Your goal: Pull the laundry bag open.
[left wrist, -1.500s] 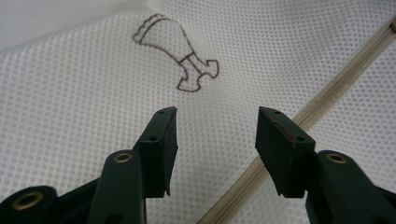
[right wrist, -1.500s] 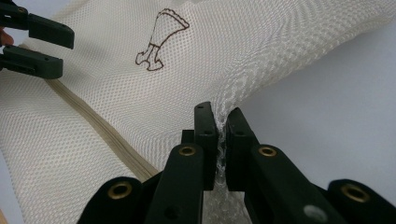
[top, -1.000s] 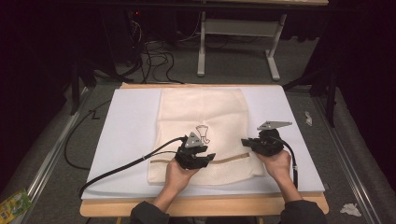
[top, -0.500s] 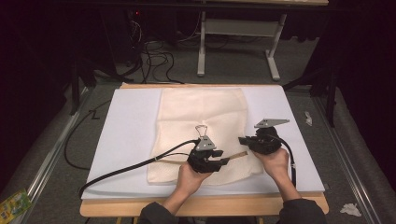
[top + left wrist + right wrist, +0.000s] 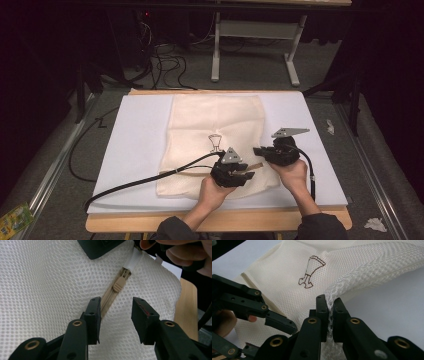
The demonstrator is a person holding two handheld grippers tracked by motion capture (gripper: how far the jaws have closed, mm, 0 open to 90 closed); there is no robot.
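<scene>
Since the earlier frames, the left tongs (image 5: 239, 176) have travelled rightward along the near edge of the mesh bag (image 5: 215, 135), closing on the right tongs (image 5: 260, 151), which have held roughly their place; the two are now near each other. The bag lies flat on the white sheet (image 5: 135, 145) covering the counter (image 5: 150, 231), towards the near side, its printed mark (image 5: 215, 142) facing up.

From the high view, jaw positions cannot be read. The left gripper view settles one: the left tongs (image 5: 116, 307) stand open, jaws apart over the tan zipper (image 5: 110, 295), with the zipper pull (image 5: 118, 285) just ahead of them and not gripped. The right gripper view settles the other: the right tongs (image 5: 330, 306) are clamped on a bunched fold of the mesh at the bag's edge, lifting it off the sheet.

Contents of the bag cannot be determined.
</scene>
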